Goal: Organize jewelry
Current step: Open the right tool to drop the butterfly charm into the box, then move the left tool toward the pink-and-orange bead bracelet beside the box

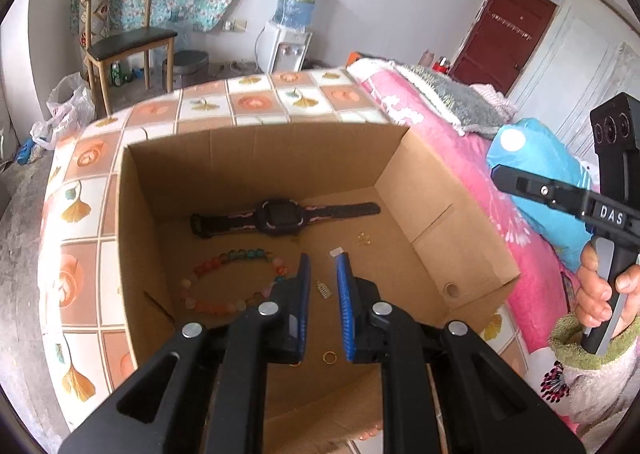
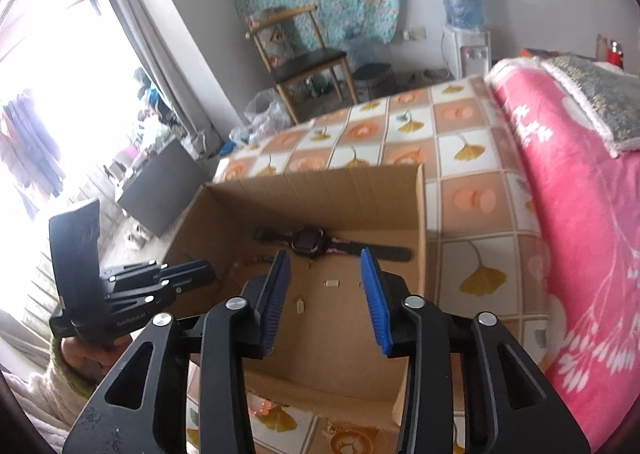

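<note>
1. Right, the left tool point(image 1: 323, 268) hangs inside the cardboard box point(image 1: 460, 213), blue pads parted narrowly, pinching nothing.
2. Directly under it lies a tiny metal clasp point(image 1: 324, 289), with the bead bracelet point(image 1: 224, 282) just to the left.
3. At the back of the box floor, the wristwatch point(image 1: 280, 217) lies flat.
4. Meanwhile the right tool point(image 2: 325, 268) hovers spread wide, empty.
5. That clasp looks light, hard and slippery: pinch across its body. The beads would sag, so grip one bead squarely.

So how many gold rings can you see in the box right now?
1: a gold ring on the cardboard box floor, near edge, below the left gripper fingers. Others may be hidden behind them.
</note>
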